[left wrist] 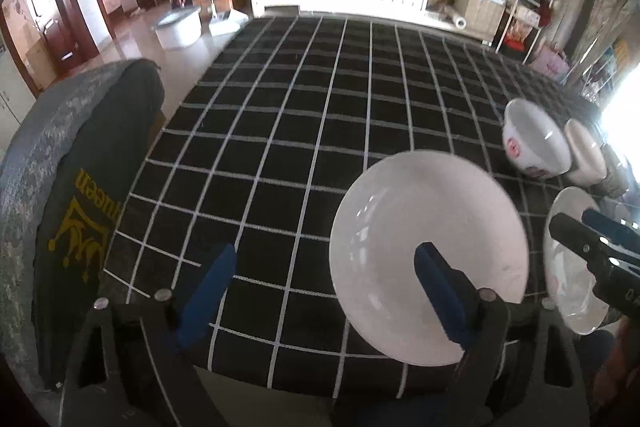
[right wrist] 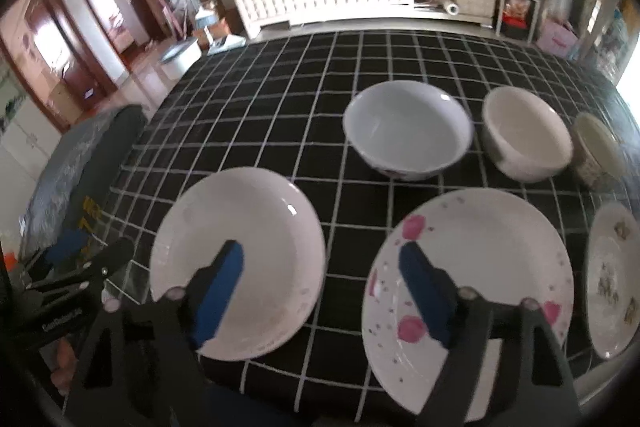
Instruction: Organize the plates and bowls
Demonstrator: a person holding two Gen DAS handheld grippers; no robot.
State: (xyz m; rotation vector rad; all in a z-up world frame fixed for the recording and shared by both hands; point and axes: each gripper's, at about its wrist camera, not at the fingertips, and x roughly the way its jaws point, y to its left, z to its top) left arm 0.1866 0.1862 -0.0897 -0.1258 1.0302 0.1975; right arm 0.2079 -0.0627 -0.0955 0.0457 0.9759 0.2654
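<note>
Both grippers empty, jaws apart: left gripper (left wrist: 324, 291) nearest plain white round plate (left wrist: 428, 255) at tabletop's (left wrist: 280, 115) near edge; right gripper (right wrist: 324, 287) straddles gap to pink-flowered plate (right wrist: 472, 291).

Checked tablecloth (right wrist: 280, 115), plates (right wrist: 240, 259), bowls (right wrist: 408, 127)

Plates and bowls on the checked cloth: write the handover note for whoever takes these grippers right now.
Left gripper: open, empty, over the near table edge beside the plain white plate.
Right gripper: open, empty, between that plate and the pink-flowered plate.
Front row also has a patterned plate at far right. Back row: wide white bowl, cream bowl, a small cup.
Done: nothing stacked yet.
Left: stack the plates, nest the bowls.
</note>
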